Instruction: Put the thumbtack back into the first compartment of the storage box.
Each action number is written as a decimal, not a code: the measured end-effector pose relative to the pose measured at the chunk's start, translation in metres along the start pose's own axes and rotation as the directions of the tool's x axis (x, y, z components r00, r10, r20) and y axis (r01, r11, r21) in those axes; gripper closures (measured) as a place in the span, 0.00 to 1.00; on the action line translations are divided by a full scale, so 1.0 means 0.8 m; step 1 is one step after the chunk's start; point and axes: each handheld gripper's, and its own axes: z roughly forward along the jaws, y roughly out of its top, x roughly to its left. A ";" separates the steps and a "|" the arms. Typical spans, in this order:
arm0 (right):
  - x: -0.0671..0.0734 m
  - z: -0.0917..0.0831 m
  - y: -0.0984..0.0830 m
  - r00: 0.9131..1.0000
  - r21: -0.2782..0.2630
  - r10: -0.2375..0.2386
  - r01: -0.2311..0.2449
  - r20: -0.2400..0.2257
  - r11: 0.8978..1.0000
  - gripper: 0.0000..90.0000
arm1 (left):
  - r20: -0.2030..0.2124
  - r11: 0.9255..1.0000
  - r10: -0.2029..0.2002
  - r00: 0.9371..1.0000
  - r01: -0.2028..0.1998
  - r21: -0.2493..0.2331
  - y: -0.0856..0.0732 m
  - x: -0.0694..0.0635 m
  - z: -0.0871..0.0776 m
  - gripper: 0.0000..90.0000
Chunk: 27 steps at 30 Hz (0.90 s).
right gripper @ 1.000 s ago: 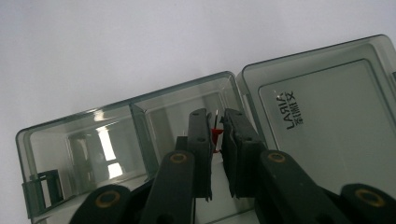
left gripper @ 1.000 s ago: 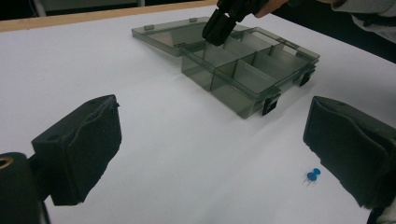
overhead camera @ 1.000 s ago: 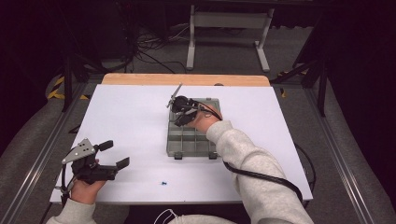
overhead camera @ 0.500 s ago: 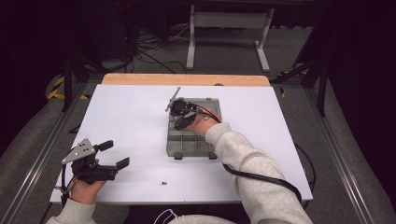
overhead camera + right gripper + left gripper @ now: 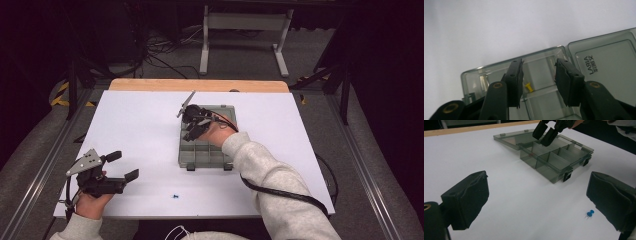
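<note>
- Hovering over the far-left compartment of the box (image 5: 207, 150), right gripper (image 5: 194, 129) with jaws just opened, parted, nothing between them.
- Lying loose in that compartment, yellow pin (image 5: 528, 87), seen between the jaws.
- Resting at seven o'clock on the table (image 5: 150, 125), left gripper (image 5: 120, 167), jaws spread wide, empty.
- Sitting at six o'clock from the box, blue pin (image 5: 174, 196), near the table's front edge.
- Lying flat at twelve o'clock of the box, open lid (image 5: 509, 138).
</note>
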 end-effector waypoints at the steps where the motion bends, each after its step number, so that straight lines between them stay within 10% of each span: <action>1: 0.004 -0.002 0.001 1.000 -0.005 -0.003 0.003 0.001 1.000 0.61 | 0.001 1.000 0.000 1.000 0.000 0.002 0.001 0.000 0.000 0.06; 27: 0.091 -0.025 0.003 0.987 -0.052 -0.137 0.133 -0.083 0.990 0.46 | 0.003 1.000 0.005 1.000 -0.005 0.014 0.002 0.003 0.006 0.06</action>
